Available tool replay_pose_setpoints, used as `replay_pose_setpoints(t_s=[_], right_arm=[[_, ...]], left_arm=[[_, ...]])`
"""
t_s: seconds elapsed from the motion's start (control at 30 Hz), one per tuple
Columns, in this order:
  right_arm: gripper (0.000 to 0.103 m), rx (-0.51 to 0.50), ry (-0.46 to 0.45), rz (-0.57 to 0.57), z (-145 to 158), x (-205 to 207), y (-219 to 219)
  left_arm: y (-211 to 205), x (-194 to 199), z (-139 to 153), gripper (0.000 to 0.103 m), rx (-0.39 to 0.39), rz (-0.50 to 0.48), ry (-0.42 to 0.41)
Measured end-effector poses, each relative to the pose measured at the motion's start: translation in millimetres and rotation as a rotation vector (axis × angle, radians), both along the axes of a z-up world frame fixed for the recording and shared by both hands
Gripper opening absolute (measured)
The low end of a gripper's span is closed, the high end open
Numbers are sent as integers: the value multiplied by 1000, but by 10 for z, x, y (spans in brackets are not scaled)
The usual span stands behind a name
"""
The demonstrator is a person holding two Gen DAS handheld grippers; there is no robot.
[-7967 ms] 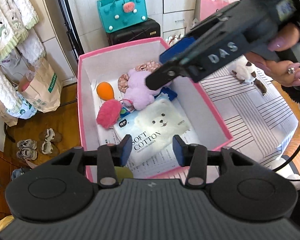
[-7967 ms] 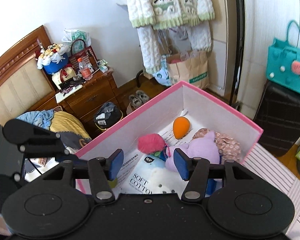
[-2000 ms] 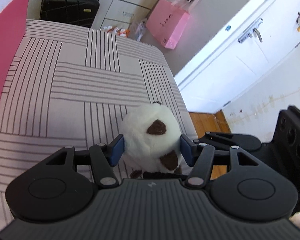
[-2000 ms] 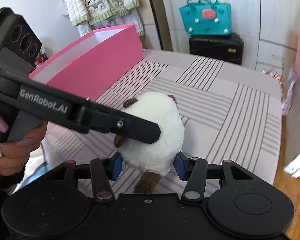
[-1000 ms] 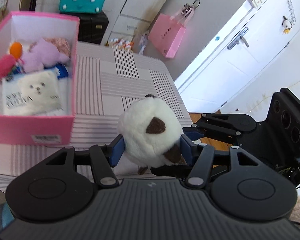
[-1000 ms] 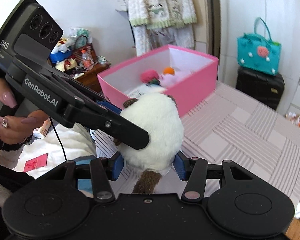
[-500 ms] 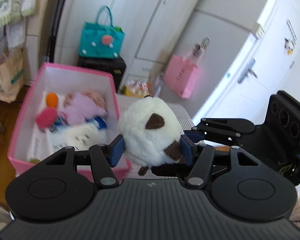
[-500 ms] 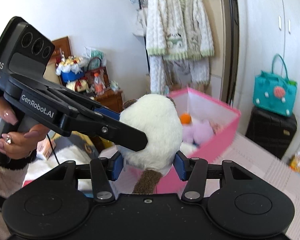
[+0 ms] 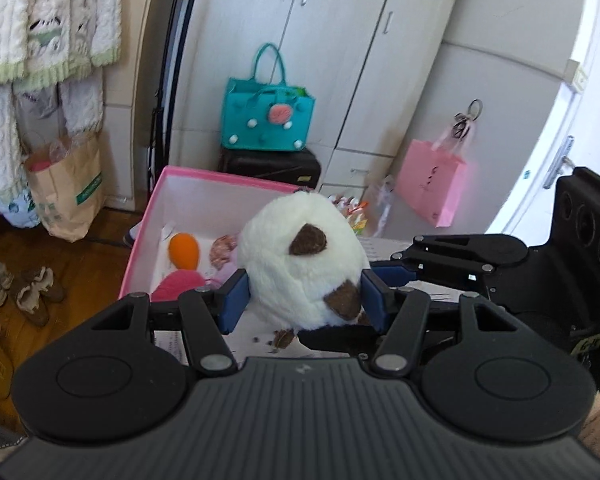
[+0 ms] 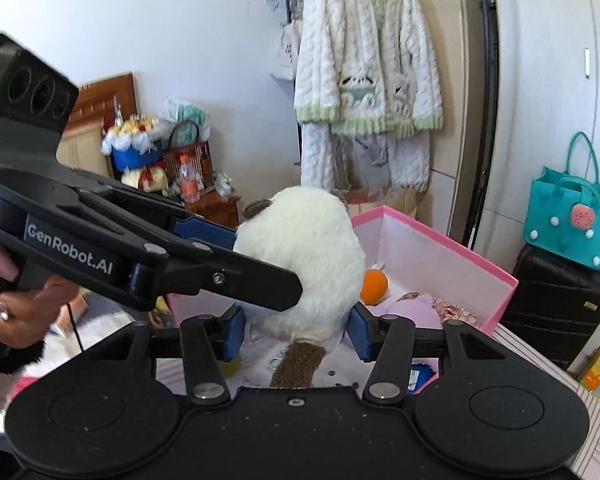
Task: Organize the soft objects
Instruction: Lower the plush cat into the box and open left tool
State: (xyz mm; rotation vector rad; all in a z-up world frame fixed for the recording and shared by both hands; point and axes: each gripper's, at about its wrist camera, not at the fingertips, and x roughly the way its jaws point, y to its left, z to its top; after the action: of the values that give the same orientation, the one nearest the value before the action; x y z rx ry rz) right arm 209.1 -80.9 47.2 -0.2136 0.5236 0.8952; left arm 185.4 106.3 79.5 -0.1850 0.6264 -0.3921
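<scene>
Both claws — left gripper (image 9: 304,300) and right gripper (image 10: 296,334) — half-closed, pads pressed into the white plush toy (image 9: 300,264), carried in the air over the pink box (image 9: 188,174). Orange ball (image 9: 184,251) and other soft bits already inside. Left, by my judgement: lower, let go.

Each camera sits directly behind its own gripper and looks forward and slightly downward along the two fingers, at close range. The left wrist view faces the far wardrobe wall, with the right gripper (image 9: 384,276) entering from the right. The right wrist view faces the far-left corner, with the left gripper (image 10: 236,256) entering from the left. Shared coverage: the white plush toy (image 9: 300,264) (image 10: 304,256), the pink box (image 9: 168,184) (image 10: 432,256), the teal bag (image 9: 266,122) (image 10: 568,216) and the hanging cardigan (image 9: 48,20) (image 10: 364,60).
</scene>
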Motion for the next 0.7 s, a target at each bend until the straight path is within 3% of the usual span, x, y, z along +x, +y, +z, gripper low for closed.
replay_pose_setpoints(t_s=[0.13,0.27,0.4,0.6,0.7], right_arm=[[57,-127,-71,-3,-104,67,285],[57,-109,65,12,-192,313,400],[56,-60,242,15,-329,572,452],[56,-95,329,17,-554,688,601],[56,-114,338,9,-564,736,609]], left_arm=[[81,172,-140,58,2,16,58],[213,325,-247,58,10,42,145],[238,431,-324,58,80,36,191],[309,627,-427,57,137,25,279],[312,609,-425,56,161,33,269]])
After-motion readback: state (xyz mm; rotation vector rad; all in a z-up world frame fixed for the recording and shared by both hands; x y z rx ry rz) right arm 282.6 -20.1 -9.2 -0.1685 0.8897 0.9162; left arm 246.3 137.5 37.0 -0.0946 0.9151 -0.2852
